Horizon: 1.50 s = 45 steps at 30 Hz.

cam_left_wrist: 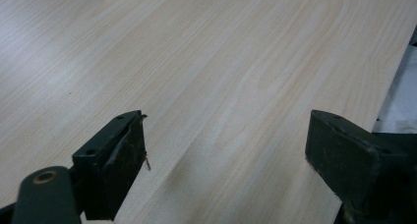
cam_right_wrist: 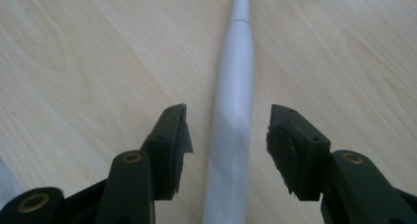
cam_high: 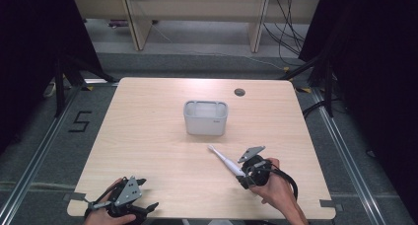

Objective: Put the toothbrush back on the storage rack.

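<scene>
Right tool (cam_right_wrist: 228, 135) is standing partly open, and I am seeing its jaws straddling the handle of a white electric toothbrush (cam_right_wrist: 233, 106) with a gap showing on either side, so nothing is being gripped. From the high view I am reading the toothbrush (cam_high: 224, 160) as lying flat on the worktop (cam_high: 148, 151), its long axis running from the brush head at about 10 o'clock down to the handle end at about 4 o'clock, where the right tool (cam_high: 245, 174) is sitting. That axis is lining up straight along the tool's own pointing direction, so I am judging that a plain closing would catch the handle across its width.

Left tool (cam_left_wrist: 226, 150) is hanging wide open over bare wood at the near left corner, well apart from the brush, so the right hand is clearly the nearer one.

A pale grey bin (cam_high: 205, 117) is standing at 12 o'clock from the brush head. A small dark mark is showing on its front wall, too small for me to read.
</scene>
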{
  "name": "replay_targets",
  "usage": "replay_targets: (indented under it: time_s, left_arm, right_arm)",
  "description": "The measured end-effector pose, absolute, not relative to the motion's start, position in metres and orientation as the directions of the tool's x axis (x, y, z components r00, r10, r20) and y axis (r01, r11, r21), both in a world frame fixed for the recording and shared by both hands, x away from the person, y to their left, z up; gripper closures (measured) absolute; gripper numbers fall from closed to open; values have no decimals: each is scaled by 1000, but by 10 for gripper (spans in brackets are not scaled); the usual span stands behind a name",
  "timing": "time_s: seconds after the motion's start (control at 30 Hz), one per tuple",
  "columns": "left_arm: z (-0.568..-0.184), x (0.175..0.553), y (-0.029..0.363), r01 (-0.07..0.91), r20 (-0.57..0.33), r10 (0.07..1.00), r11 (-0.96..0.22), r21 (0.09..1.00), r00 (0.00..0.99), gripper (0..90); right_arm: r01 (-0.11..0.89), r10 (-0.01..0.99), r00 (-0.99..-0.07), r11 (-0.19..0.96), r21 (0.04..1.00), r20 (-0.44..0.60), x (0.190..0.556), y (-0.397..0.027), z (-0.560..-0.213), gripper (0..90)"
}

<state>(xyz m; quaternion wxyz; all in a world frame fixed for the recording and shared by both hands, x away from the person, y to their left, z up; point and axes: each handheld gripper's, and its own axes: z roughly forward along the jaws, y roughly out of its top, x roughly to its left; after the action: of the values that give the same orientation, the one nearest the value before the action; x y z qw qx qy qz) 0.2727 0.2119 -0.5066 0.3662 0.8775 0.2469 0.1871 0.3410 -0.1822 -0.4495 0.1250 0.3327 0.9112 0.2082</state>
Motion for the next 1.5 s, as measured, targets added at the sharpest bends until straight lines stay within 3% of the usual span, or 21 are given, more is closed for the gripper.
replay_targets:
  time_s: [0.63, 1.5]
  left_arm:
    - [-506, 273, 212, 297, 136, 558, -613, 732, 819, 148]
    - [-507, 273, 211, 291, 138, 567, -599, 746, 812, 148]
  right_arm:
    - [590, 630, -776, 738, 327, -19, 382, -163, -464, 496]
    - [568, 577, -817, 805, 170, -3, 407, -146, -477, 645]
